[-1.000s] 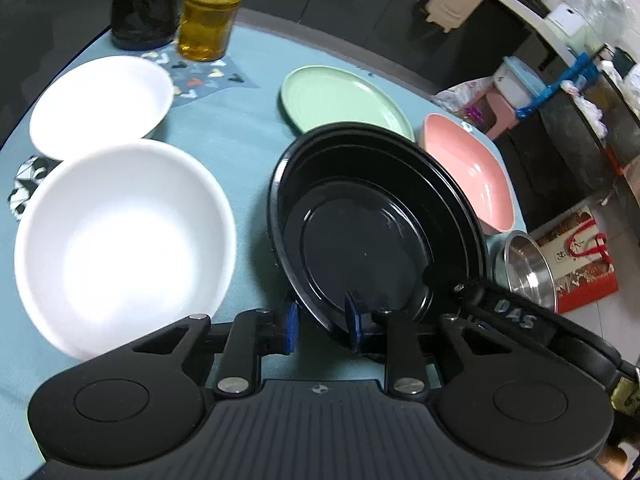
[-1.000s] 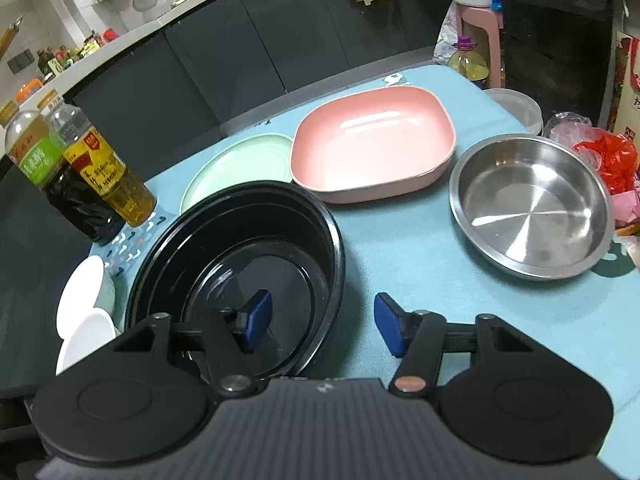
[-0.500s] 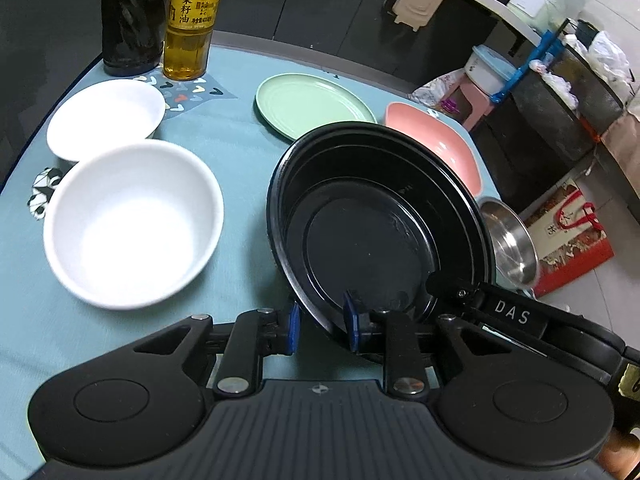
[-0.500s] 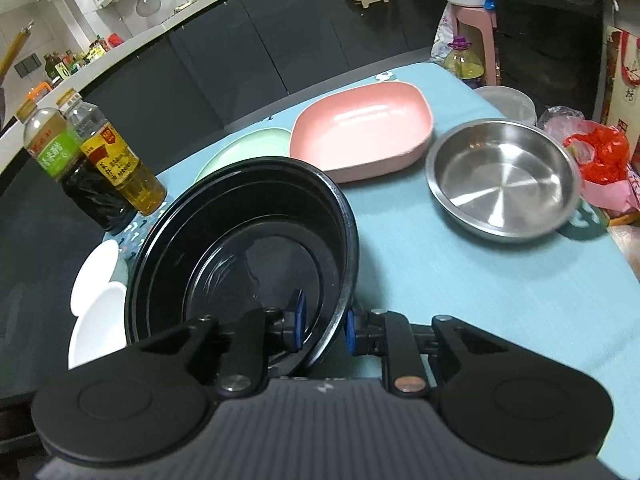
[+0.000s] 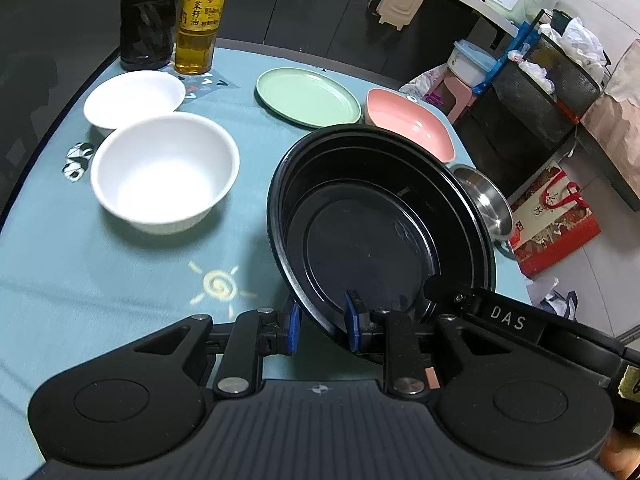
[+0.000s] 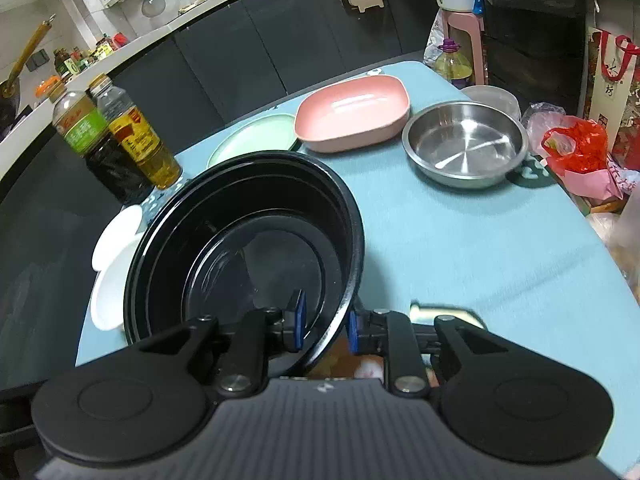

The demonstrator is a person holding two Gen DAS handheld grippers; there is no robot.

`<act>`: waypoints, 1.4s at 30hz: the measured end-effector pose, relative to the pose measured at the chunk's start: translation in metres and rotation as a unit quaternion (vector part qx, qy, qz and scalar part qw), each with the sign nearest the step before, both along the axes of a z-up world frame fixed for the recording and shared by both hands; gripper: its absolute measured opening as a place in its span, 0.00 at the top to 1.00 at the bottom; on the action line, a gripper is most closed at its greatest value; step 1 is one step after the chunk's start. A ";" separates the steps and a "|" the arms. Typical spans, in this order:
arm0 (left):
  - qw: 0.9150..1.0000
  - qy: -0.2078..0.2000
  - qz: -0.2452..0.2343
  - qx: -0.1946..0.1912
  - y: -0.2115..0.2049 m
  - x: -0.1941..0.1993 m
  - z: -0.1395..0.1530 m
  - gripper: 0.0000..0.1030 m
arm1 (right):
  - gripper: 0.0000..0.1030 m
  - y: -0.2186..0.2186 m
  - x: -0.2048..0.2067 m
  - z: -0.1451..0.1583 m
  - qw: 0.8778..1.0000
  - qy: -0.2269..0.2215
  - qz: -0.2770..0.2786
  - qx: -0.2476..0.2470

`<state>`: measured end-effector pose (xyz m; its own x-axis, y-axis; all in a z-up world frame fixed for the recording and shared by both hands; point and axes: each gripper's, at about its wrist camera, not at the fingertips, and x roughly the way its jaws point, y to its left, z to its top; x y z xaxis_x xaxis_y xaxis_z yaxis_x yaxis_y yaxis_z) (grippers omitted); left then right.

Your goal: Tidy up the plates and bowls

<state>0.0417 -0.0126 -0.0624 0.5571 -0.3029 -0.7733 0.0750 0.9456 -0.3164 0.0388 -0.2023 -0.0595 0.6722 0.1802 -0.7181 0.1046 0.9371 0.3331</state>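
A large black bowl (image 5: 372, 232) is held above the blue table, tilted. My left gripper (image 5: 322, 322) is shut on its near rim. My right gripper (image 6: 324, 322) is shut on the same black bowl (image 6: 248, 248) at its near right rim; that gripper's arm shows in the left wrist view at the lower right. On the table stand a large white bowl (image 5: 164, 172), a smaller white bowl (image 5: 134, 98), a green plate (image 5: 308, 96), a pink square dish (image 5: 412, 128) and a steel bowl (image 6: 464, 144).
Two bottles, dark sauce (image 5: 148, 20) and oil (image 5: 200, 20), stand at the table's far left edge. A clear lidded container (image 6: 492, 98) sits behind the steel bowl. Bags (image 6: 576, 152) and a pink stool (image 6: 460, 24) stand off the table's right side.
My right gripper closed on the black bowl's rim. Both grippers then lifted the bowl up off the table and back toward me, tilting it.
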 end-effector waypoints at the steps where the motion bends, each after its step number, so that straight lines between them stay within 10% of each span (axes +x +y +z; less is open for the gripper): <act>1: 1.000 -0.001 0.000 0.000 0.001 -0.004 0.001 0.79 | 0.76 0.002 -0.003 0.001 1.000 0.000 0.000 -0.002; 42: 1.000 0.005 0.015 0.021 0.036 -0.079 -0.008 0.79 | 0.76 0.049 -0.071 -0.011 0.999 0.012 0.041 -0.018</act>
<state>-0.0374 0.0233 -0.0709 0.5570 -0.2525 -0.7912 0.0428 0.9601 -0.2763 -0.0326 -0.1537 -0.0701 0.6394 0.2074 -0.7404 0.0348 0.9541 0.2973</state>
